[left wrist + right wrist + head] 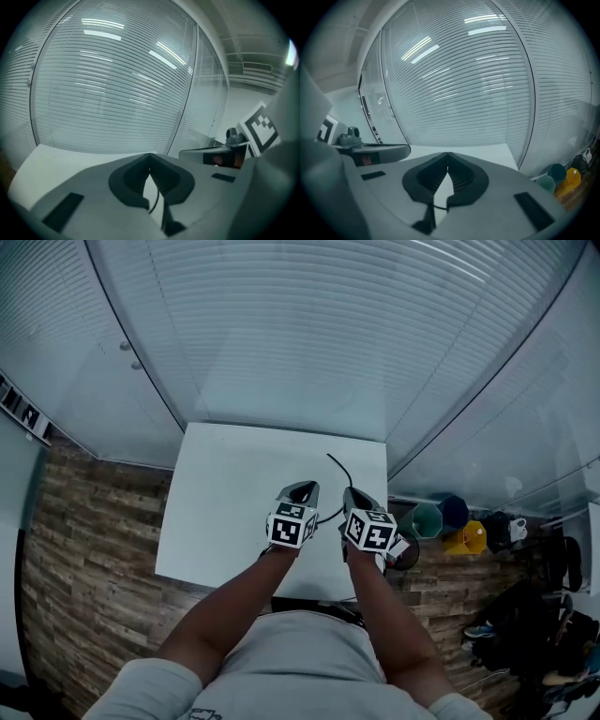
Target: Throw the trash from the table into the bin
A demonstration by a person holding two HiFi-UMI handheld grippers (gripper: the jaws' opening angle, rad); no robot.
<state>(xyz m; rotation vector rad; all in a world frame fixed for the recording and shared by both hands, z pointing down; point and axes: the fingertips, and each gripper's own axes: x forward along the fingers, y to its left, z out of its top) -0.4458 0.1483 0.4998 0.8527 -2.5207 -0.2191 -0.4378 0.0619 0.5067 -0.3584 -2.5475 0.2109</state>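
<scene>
- Forearms (234, 601) are being held over the near edge of the table (225, 512), each ending in a hand-held gripper.
- Jaws of the left hand-held gripper (303, 487) are being pressed tip to tip, with nothing between them.
- Jaws of the right hand-held gripper (354, 495) are likewise being held fully together and empty.
- No trash is being shown on the table in any view; only a thin black cable (339, 468) is lying on it, just beyond the jaws.
- Three bin-like containers are standing on the floor just off the table's right side: a green one (427, 520), a blue one (454, 512) and a yellow one (466, 538).
- Likely risks are being judged as follows:
  - With both jaws closed, any trash reached would probably be pushed along the table rather than gripped.
  - The cable could be snagged by a jaw tip and mistaken for trash.
  - The wrong container could be chosen, since the intended bin is not being singled out by anything visible.
</scene>
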